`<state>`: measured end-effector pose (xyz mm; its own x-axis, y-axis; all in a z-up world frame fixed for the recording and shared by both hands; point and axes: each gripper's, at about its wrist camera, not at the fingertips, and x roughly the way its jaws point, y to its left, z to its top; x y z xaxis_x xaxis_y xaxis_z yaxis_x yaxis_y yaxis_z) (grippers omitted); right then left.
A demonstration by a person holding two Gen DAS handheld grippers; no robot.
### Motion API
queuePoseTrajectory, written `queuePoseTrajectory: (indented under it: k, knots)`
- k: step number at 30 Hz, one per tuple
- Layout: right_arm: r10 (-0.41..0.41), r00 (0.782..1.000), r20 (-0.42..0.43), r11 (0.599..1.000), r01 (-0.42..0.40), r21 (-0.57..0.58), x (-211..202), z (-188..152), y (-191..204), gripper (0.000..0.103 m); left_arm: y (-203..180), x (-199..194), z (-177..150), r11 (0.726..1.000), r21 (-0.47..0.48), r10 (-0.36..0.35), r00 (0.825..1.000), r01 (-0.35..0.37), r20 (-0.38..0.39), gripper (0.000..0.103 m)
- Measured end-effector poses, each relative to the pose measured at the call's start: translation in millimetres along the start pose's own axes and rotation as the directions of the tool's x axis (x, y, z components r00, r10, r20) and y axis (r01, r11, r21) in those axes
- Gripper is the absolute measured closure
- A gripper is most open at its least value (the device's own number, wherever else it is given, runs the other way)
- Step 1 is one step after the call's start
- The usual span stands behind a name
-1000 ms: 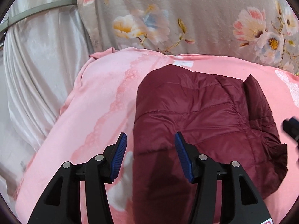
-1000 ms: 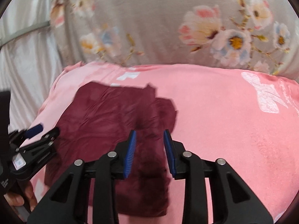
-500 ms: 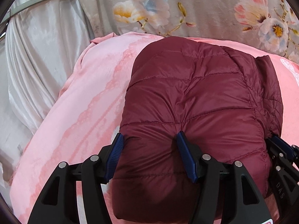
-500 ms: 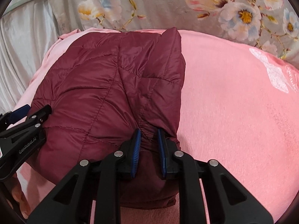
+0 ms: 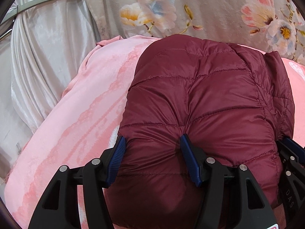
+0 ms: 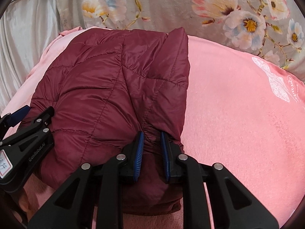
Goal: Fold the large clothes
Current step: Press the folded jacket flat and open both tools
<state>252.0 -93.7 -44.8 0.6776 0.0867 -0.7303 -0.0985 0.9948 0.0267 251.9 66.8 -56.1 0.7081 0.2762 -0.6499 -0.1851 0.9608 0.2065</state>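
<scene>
The left gripper (image 5: 152, 158) stands wide, its blue pads pressed into a thick puffed roll of the maroon quilted jacket (image 5: 205, 99), which bulges between and over them: it grips the bundle's near left edge. The right gripper (image 6: 151, 152) has its jaws nearly together, pinching a thin fold of the same jacket at the near right edge.

Ahead of both grippers the jacket lies as a compact, doubled-over packet on the pink blanket (image 6: 238, 114); no sleeve trails loose, and a folded panel overlaps the right side. Beyond the packet rises a grey floral cloth (image 5: 209, 9), and off to the left hangs pale satin fabric (image 5: 43, 61).

The folding looks mostly done. What seems left is to let go, perhaps press the puffy top flat, and square the edges.
</scene>
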Motion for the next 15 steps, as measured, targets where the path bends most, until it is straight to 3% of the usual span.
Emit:
queuePoseTrajectory:
  k: [6, 9, 11, 13, 15]
  knots:
    - [0.012, 1.000, 0.012, 1.000, -0.012, 0.012, -2.3, 0.2, -1.6, 0.085, 1.8, -2.1, -0.8, 1.000, -0.017, -0.014, 1.000, 0.014, 0.013, 0.044]
    - [0.015, 0.999, 0.031, 1.000, -0.015, 0.022, -13.4, -1.5, -2.4, 0.080, 5.9, -11.0, -3.9, 0.999, -0.035, -0.034, 0.999, 0.034, 0.015, 0.044]
    - [0.014, 0.998, 0.053, 1.000, -0.016, 0.027, -27.1, -6.4, -0.3, 0.060, 10.6, -22.1, -10.8, 0.998, -0.053, -0.043, 0.999, 0.044, 0.024, 0.041]
    - [0.004, 0.998, 0.070, 1.000, -0.005, 0.018, -38.4, -11.5, 2.7, 0.047, 17.0, -31.9, -19.6, 0.996, -0.078, -0.047, 0.998, 0.049, 0.032, 0.036]
    - [-0.018, 0.996, 0.085, 1.000, 0.018, 0.000, -50.0, -19.6, 5.8, 0.043, 22.8, -40.0, -26.8, 0.994, -0.094, -0.047, 0.998, 0.050, 0.035, 0.033]
